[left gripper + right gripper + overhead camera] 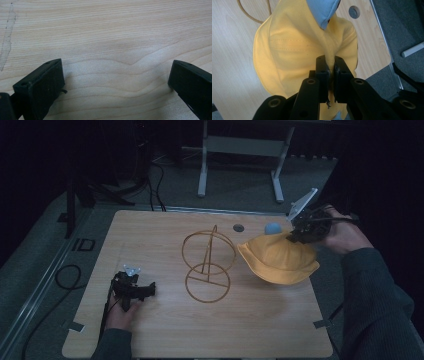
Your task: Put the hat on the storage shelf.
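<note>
On the near left of the desk (165,335) I am resting my left gripper (134,289) low over bare wood, its jaws standing wide apart with nothing between them; I am judging that it is waiting there, out of the way, until a second hold is needed. Toward the middle, the wire stand (208,266) is sitting upright on the desk, its thin hoops unoccupied, which makes it look like the place meant for headwear. Just to its right, the yellow hat (278,261) is hanging tilted, its lower brim near or touching the desk while its far side is being lifted. I am pinching a fold of that cloth with my right gripper (331,71), the jaws pressed nearly together on the bunched fabric, so the hat is drooping below them. A pale blue lining (322,10) is showing at the fold. Holding by a gathered pinch is letting the crown open downward, probably for dropping over the stand.
</note>
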A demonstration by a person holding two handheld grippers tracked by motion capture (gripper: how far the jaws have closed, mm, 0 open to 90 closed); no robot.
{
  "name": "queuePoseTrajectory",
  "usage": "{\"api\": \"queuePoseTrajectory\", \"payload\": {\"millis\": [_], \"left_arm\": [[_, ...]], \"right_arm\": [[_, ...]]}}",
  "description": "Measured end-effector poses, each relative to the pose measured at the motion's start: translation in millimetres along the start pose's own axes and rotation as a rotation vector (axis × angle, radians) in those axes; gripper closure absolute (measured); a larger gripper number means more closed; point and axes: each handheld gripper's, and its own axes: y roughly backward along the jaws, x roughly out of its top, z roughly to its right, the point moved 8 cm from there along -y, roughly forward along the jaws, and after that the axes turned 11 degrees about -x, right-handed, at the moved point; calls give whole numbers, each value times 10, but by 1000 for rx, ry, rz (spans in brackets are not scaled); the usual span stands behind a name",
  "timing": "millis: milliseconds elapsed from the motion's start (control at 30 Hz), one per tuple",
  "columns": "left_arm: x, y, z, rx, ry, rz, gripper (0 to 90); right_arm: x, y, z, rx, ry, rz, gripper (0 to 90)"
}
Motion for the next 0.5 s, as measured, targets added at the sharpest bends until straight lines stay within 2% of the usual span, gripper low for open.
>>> {"api": "queuePoseTrajectory", "payload": {"millis": [500], "left_arm": [[0, 0, 0, 0, 0, 0, 4]], "right_arm": [[49, 99, 152, -24, -65, 42, 843]]}}
